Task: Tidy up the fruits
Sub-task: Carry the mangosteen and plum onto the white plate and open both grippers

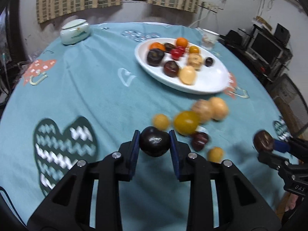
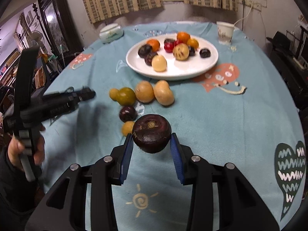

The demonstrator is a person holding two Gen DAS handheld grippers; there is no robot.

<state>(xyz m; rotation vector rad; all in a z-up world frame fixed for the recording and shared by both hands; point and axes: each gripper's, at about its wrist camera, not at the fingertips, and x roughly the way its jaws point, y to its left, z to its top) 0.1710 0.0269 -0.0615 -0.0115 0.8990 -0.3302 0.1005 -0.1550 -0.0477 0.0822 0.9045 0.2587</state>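
Both grippers are carrying round, smooth fruit, so the likeliest failure, as I judge it, is a fruit rolling out of a pinch on the way to the white oval plate (image 2: 132,65). The left gripper (image 1: 154,141) is clamping a glossy dark plum (image 1: 154,144) only near its fingertips, with little pad behind it; a quick swing could be squeezing it forward and out. The right gripper (image 2: 152,140) is pinching a dark purple mangosteen-like fruit (image 2: 152,136), wide enough that the jaws are standing well apart around it, again at the tips.

A second risk is crowding. The plate, at about 1 o'clock in the left wrist view and 12 o'clock in the right, is already holding oranges, red and dark fruit and pale ones, so a dropped fruit could be knocking others or bouncing off the rim.

Loose fruit are lying on the blue tablecloth (image 2: 221,119) between grippers and plate: a yellow-green fruit (image 2: 126,96), two tan ones (image 2: 144,91) and a small dark plum (image 2: 127,113). A low pass could be scattering them.

Both grippers are pointing forward toward the plate, held above the cloth. The person's left hand (image 2: 17,150) is gripping its handle at 9 o'clock in the right view.
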